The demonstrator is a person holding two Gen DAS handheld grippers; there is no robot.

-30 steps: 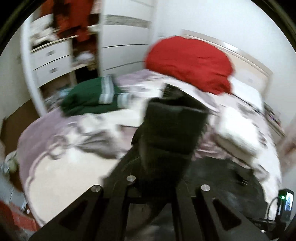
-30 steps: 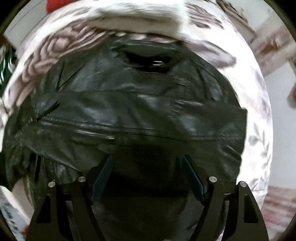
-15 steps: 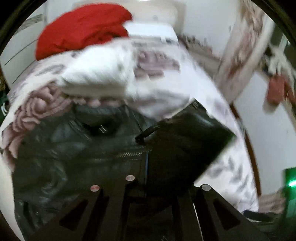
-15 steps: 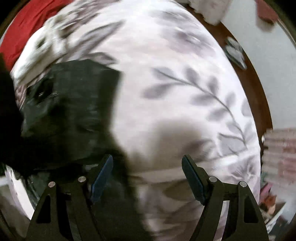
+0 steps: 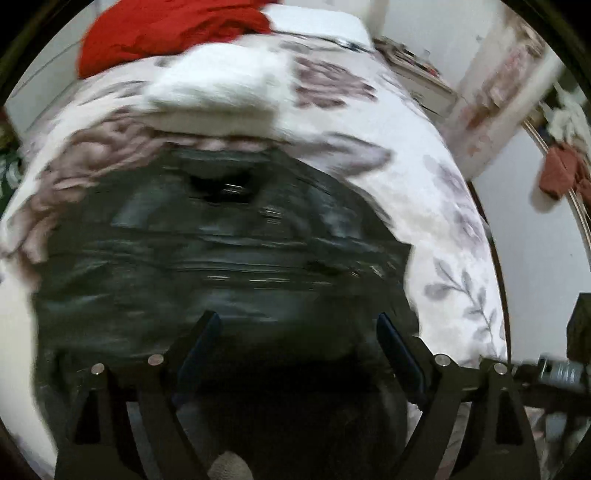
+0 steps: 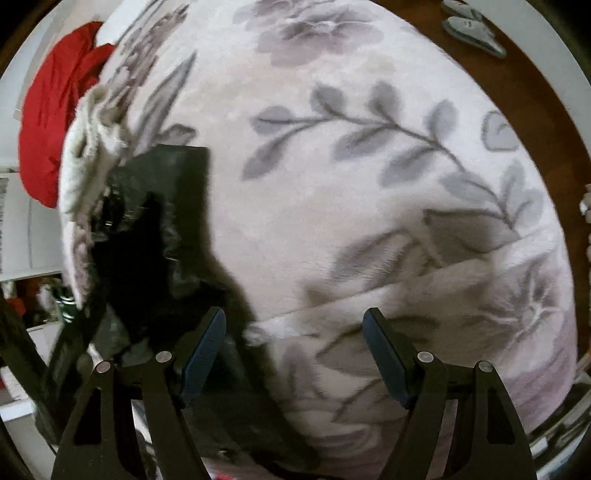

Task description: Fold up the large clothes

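Note:
A black leather jacket (image 5: 221,266) lies flat on the floral bedspread (image 5: 424,177), collar toward the far side. My left gripper (image 5: 297,325) is open and empty, just above the jacket's near part. In the right wrist view the jacket (image 6: 166,206) lies at the left, partly folded. My right gripper (image 6: 293,321) is open and empty over the bedspread (image 6: 369,184), beside the jacket's right edge.
A folded white fluffy garment (image 5: 221,92) lies beyond the jacket's collar, and a red garment (image 5: 166,26) lies near the headboard. A white wall and a brown floor (image 6: 535,66) with grey slippers (image 6: 469,22) lie to the right of the bed.
My left gripper let go of the black sleeve, which now lies on the jacket, and opened. My right gripper swung right, off the jacket and over the bedspread.

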